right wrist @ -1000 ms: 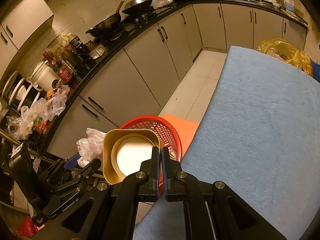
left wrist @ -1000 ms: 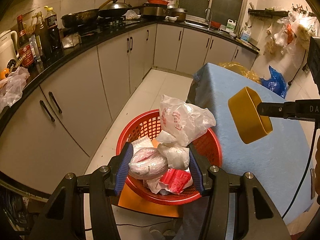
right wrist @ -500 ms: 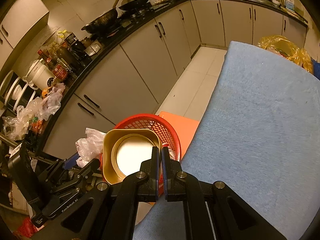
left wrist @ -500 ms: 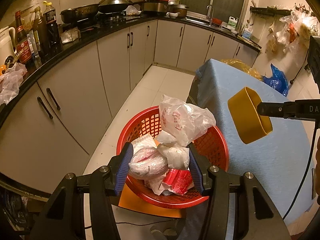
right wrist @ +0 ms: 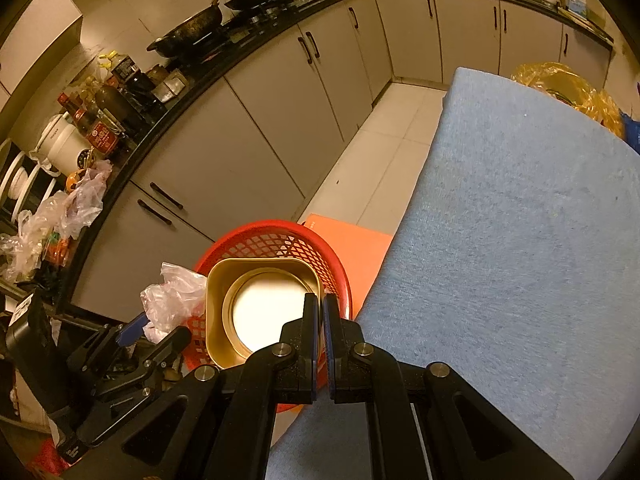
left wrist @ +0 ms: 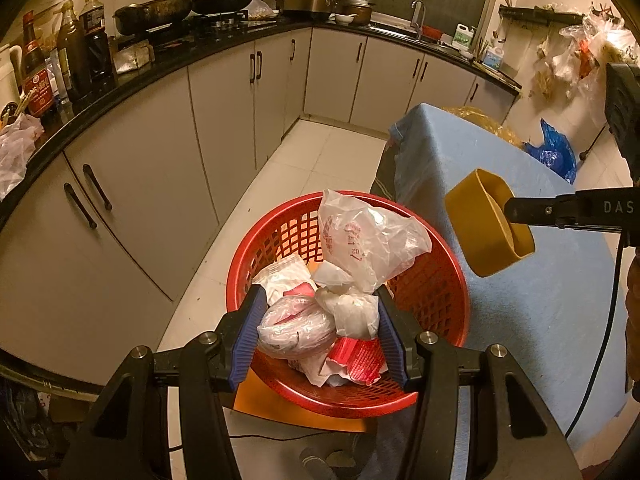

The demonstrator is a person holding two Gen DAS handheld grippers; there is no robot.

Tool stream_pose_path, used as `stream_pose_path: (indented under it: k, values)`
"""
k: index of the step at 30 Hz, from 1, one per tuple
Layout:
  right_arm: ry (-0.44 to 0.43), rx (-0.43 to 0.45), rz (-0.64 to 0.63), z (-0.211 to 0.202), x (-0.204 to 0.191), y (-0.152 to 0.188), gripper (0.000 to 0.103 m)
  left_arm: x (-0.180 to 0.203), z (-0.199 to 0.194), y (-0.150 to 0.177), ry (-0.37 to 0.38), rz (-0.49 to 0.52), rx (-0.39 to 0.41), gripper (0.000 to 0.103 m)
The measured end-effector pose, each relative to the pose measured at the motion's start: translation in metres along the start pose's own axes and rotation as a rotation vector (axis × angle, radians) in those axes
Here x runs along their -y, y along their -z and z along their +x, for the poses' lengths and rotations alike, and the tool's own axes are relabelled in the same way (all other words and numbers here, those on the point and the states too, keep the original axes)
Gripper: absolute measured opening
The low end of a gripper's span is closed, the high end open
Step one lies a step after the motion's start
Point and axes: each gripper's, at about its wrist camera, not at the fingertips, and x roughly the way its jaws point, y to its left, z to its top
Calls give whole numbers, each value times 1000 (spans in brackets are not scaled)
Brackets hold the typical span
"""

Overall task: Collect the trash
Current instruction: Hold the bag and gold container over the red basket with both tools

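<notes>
We grip bagged trash (left wrist: pixel 296 326) in the left gripper (left wrist: pixel 318 336) over the basket (left wrist: pixel 436 292). Right gripper (right wrist: pixel 320 320) pinches the cup (right wrist: pixel 262 310) rim (near shut), ready to drop.

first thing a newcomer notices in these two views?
The red basket heaped with crumpled plastic bags, standing on the floor beside the blue-covered table. Next, the yellow container pinched by its rim in the right gripper, held in the air by the basket's edge. The left gripper grips a bundle of bags over the basket.

Blue-clothed table (right wrist: pixel 520 240), red basket (left wrist: pixel 432 292) on orange stool (right wrist: pixel 352 244)
</notes>
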Motion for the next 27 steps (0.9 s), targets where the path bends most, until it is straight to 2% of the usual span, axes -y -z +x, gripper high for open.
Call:
stream_pose_path:
  k: [9, 27]
  values:
    - [12, -20, -12, 15, -5, -6, 3, 1, 8, -5, 2, 7, -3, 53]
    - [16, -26, -8, 18, -5, -5, 3, -2, 16, -9, -17, 12, -18, 53]
